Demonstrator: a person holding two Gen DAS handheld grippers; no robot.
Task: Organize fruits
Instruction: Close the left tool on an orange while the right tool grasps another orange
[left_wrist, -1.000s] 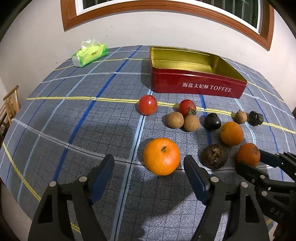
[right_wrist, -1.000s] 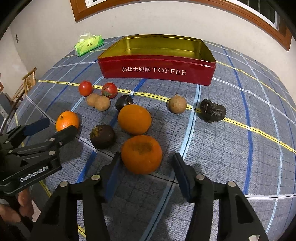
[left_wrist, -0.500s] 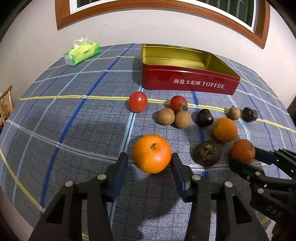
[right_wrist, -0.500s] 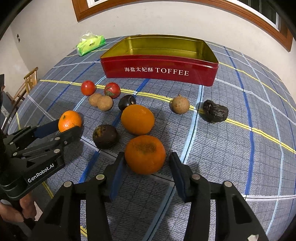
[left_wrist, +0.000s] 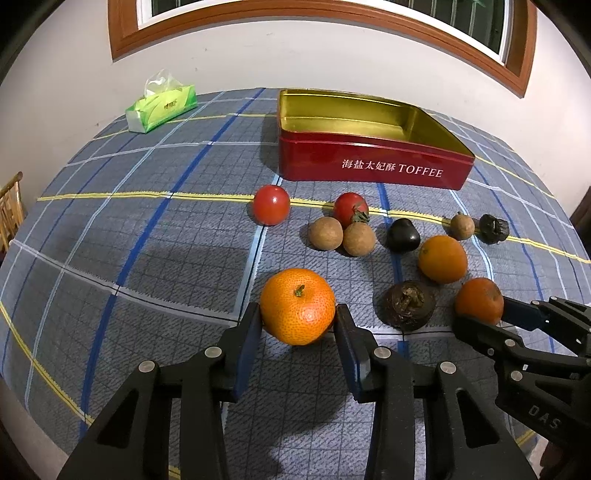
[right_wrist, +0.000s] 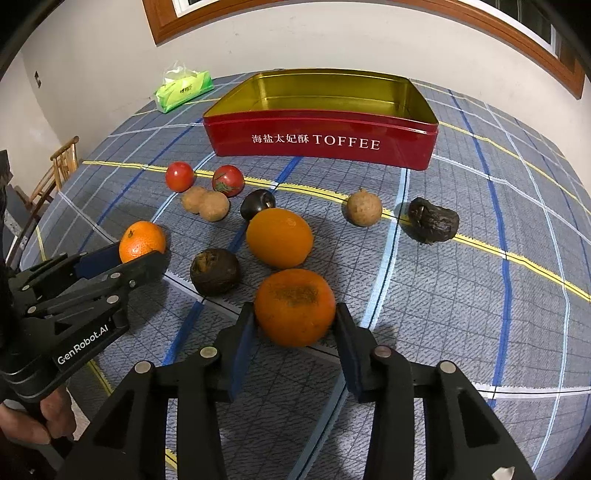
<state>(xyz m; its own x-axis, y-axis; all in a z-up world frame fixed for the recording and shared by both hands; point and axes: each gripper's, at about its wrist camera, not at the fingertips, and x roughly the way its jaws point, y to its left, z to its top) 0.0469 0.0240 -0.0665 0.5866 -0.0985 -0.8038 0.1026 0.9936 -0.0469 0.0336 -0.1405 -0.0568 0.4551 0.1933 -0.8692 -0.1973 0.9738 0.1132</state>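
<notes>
Left tongs (left_wrist: 298, 325): we are closing on the stemmed mandarin (left_wrist: 297, 305), pads touching both sides, fruit on the table (left_wrist: 147, 258).
Right tongs (right_wrist: 294, 323): we are pinching the blemished orange (right_wrist: 294, 307) likewise.
Toffee tin (right_wrist: 321, 142): sitting open and empty behind, likely the destination.
Other fruits: lying loose between.

The fruits (right_wrist: 279, 237) lie on the tablecloth (right_wrist: 480, 295) before the tin (right_wrist: 321, 142); tissue pack (right_wrist: 183, 90) behind-left.

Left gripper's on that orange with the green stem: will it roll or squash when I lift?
The orange looks round, so it would likely roll if it slipped out. Its skin looks firm, so the left gripper probably won't squash it.
</notes>
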